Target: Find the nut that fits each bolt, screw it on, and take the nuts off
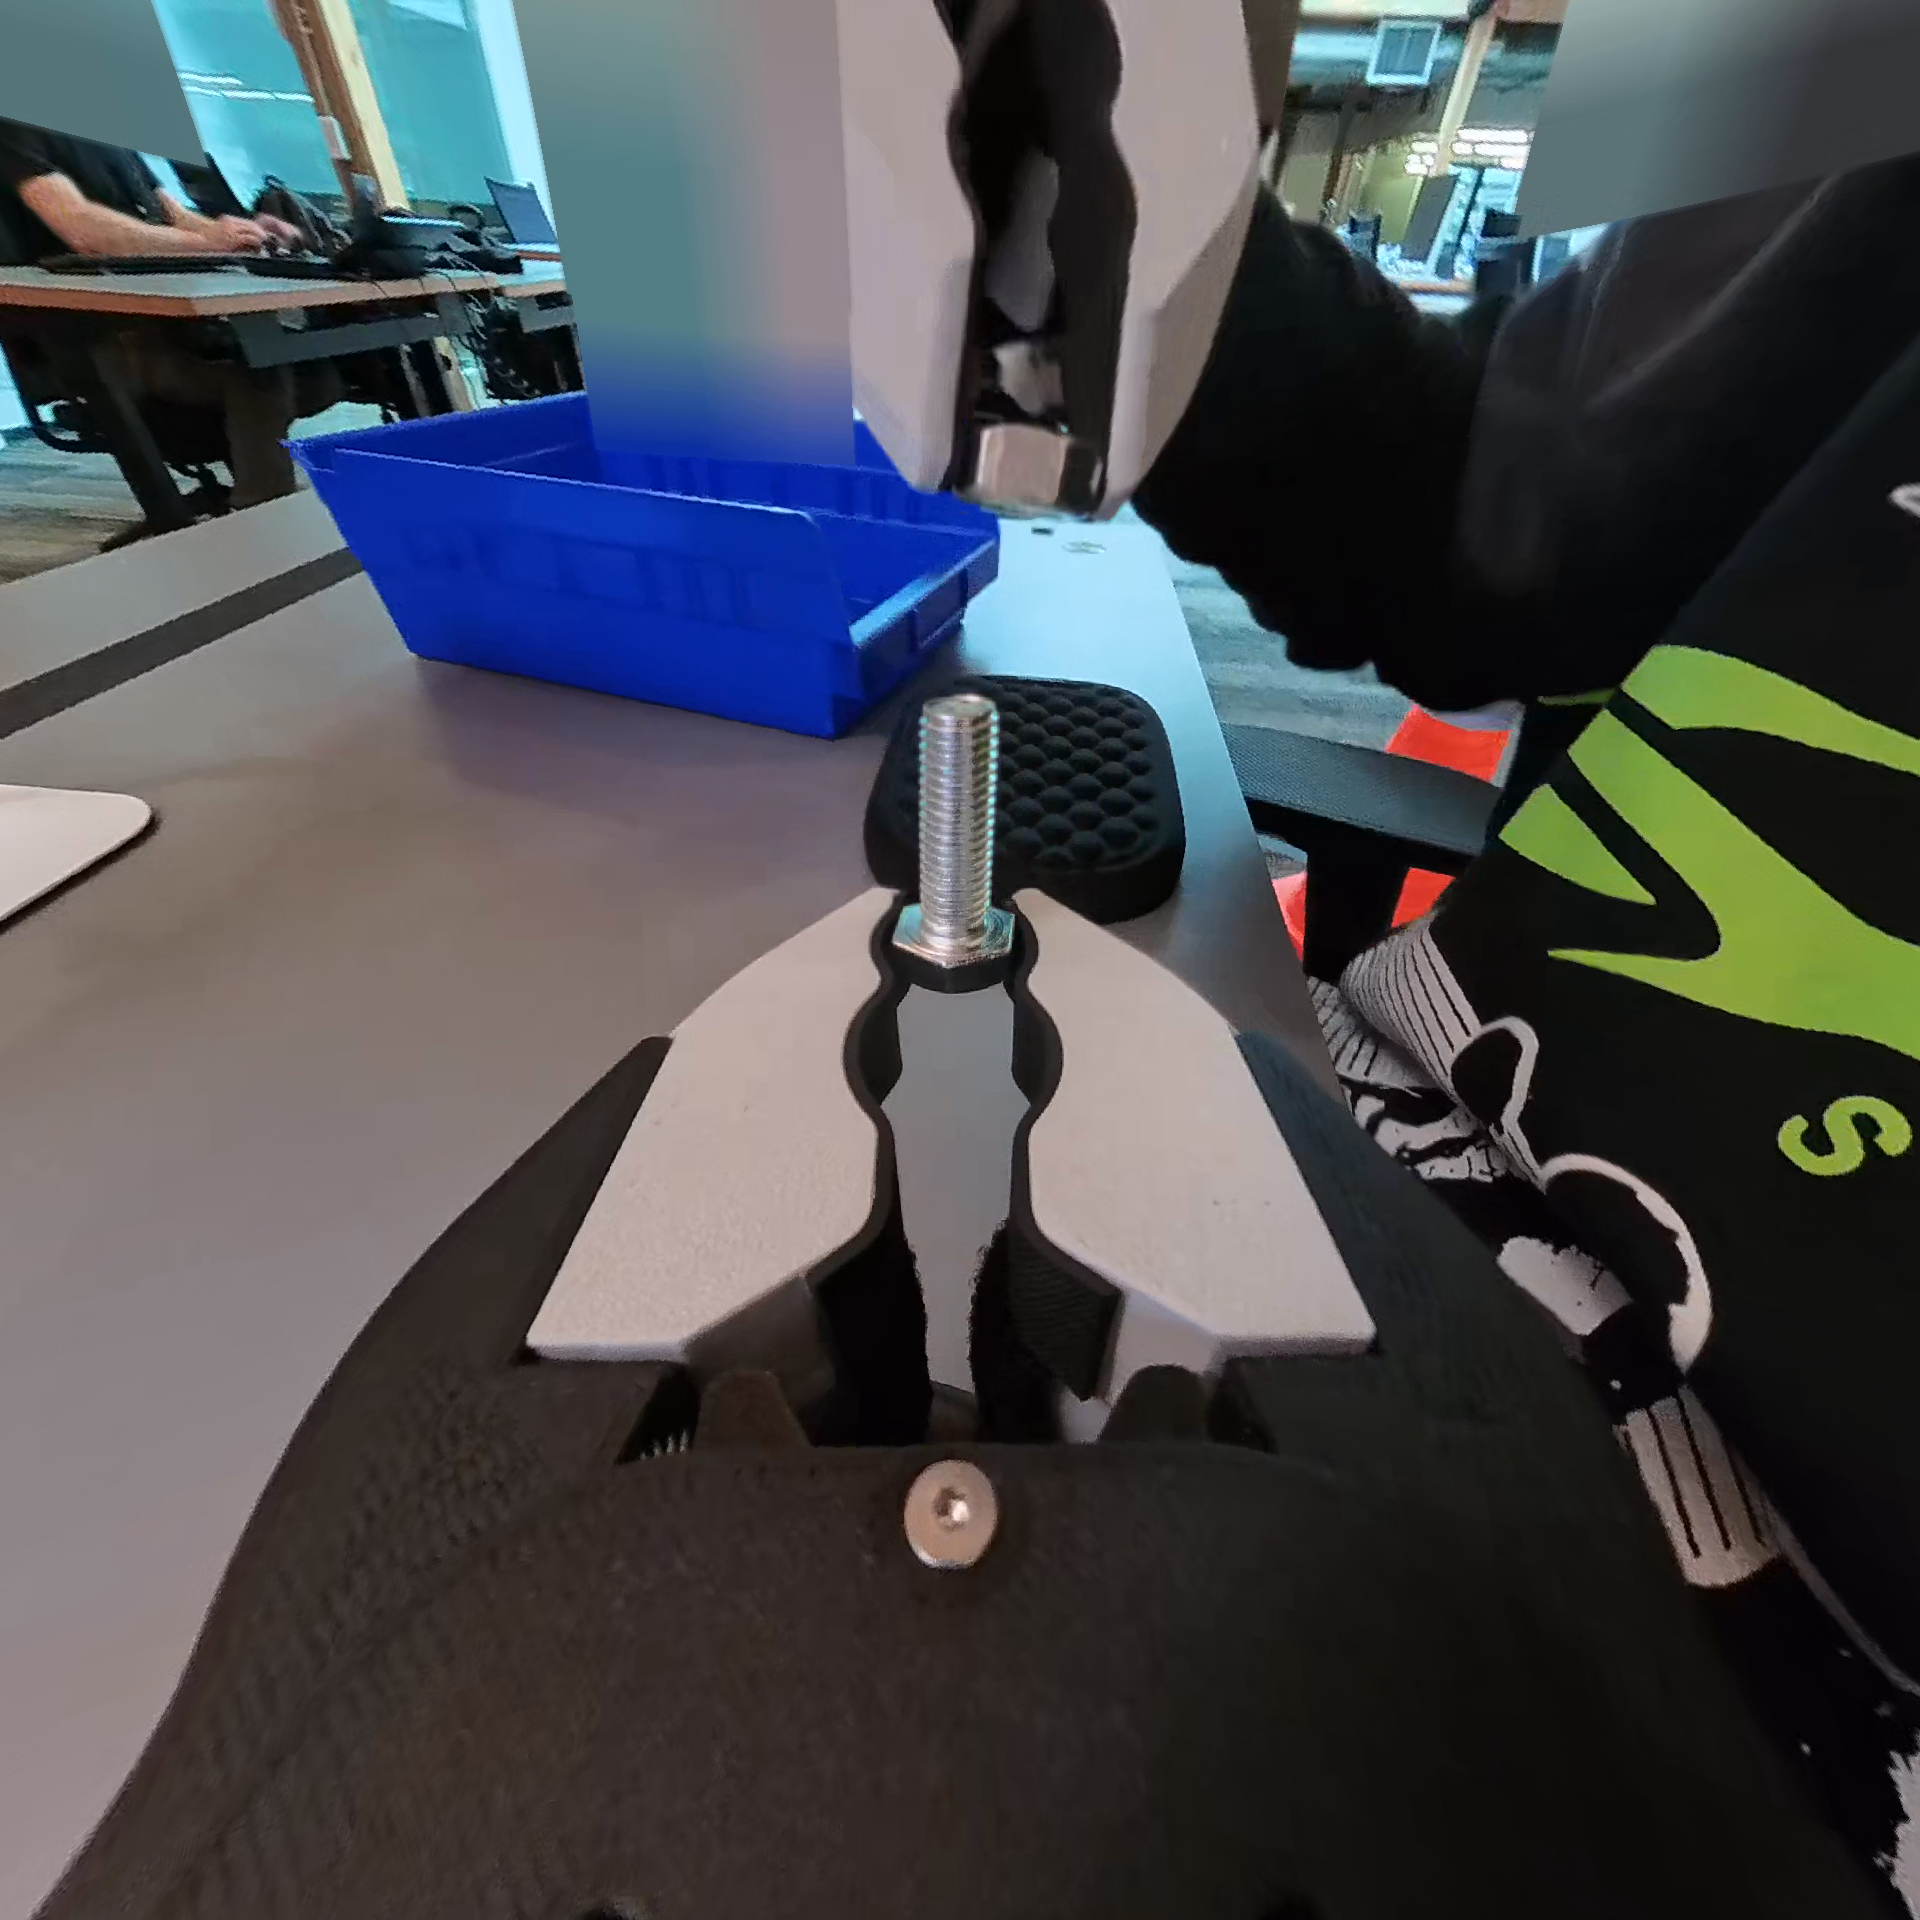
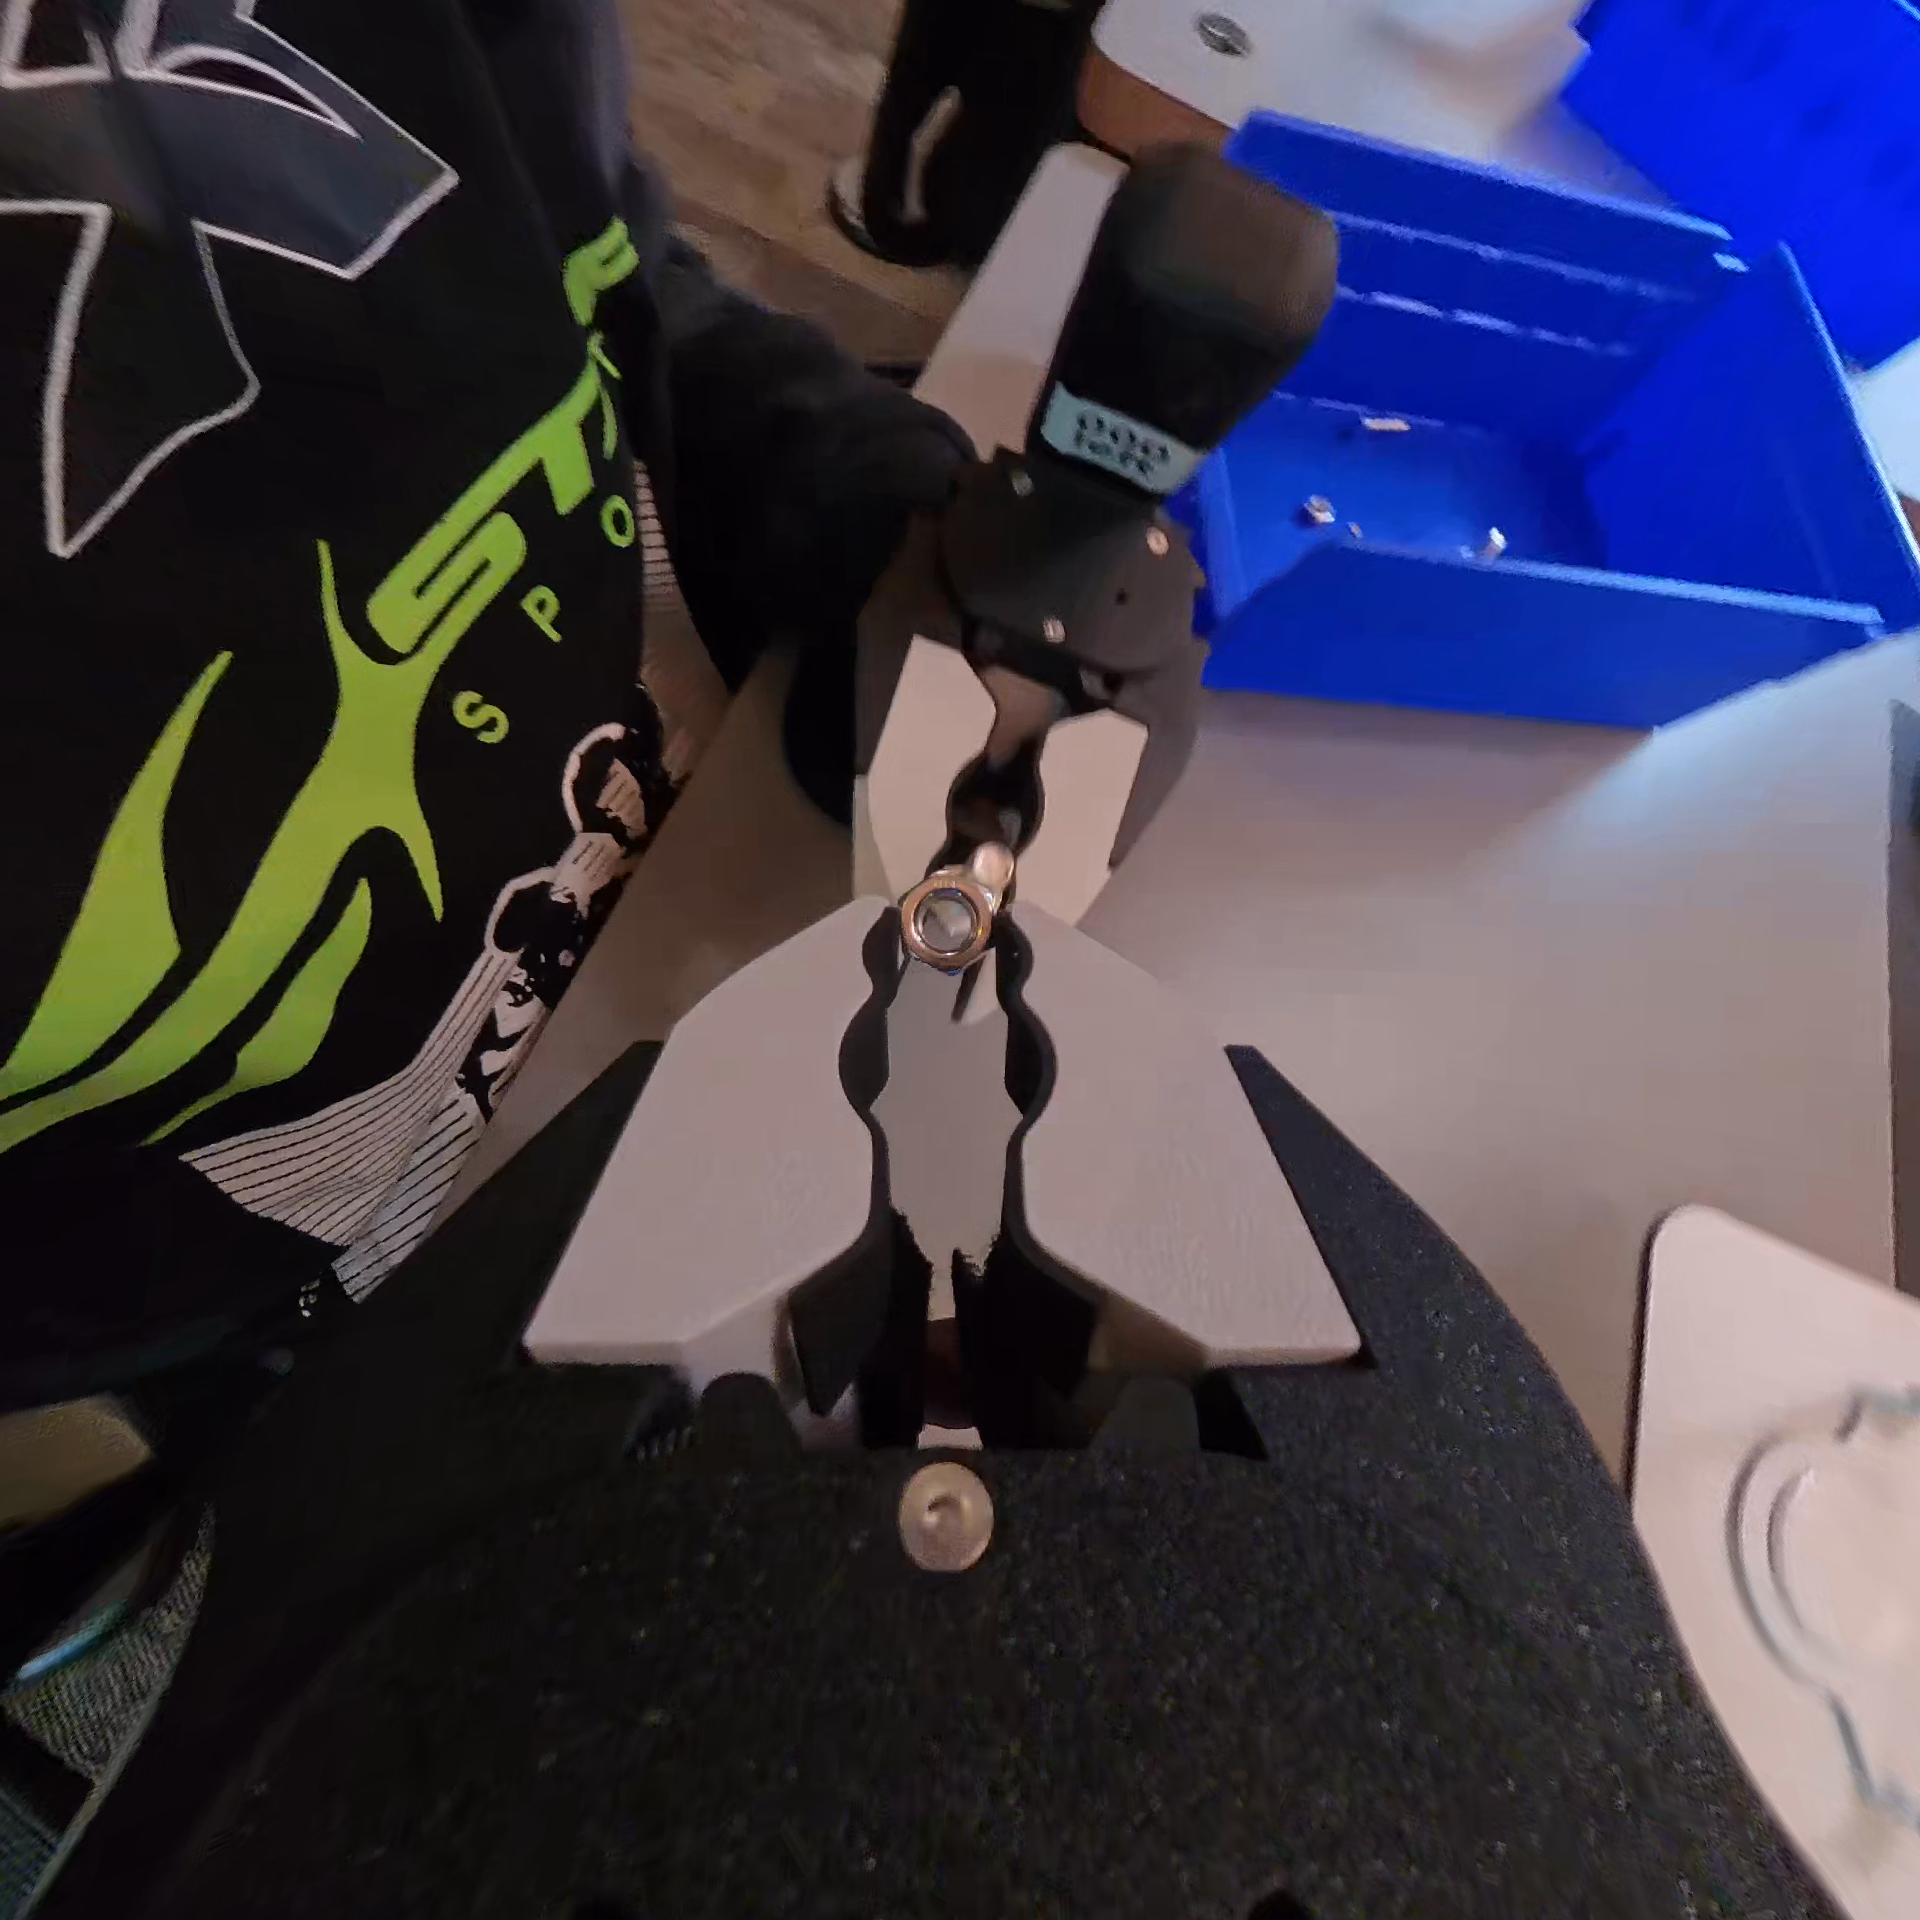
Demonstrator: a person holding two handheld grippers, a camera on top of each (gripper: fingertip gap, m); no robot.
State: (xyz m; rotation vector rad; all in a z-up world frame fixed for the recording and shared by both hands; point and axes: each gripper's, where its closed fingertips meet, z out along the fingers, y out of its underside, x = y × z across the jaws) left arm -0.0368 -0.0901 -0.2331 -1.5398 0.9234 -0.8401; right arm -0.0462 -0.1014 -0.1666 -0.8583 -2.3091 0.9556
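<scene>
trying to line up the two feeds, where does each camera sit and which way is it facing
Left wrist view: sits behind the left gripper, low, facing along the table to the blue bin; its fingers hold the upright bolt; a gloved hand and printed shirt show at right.
Right wrist view: sits above the right gripper, facing down; its fingers hold the nut.
Shared: bolt, nut, both grippers, bin.

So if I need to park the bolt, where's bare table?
Bare grey table lies left of the left gripper, between the blue bin and the white pad. It is crowded ahead: the black mat sits behind the bolt, and the right gripper holds the nut above it.
</scene>
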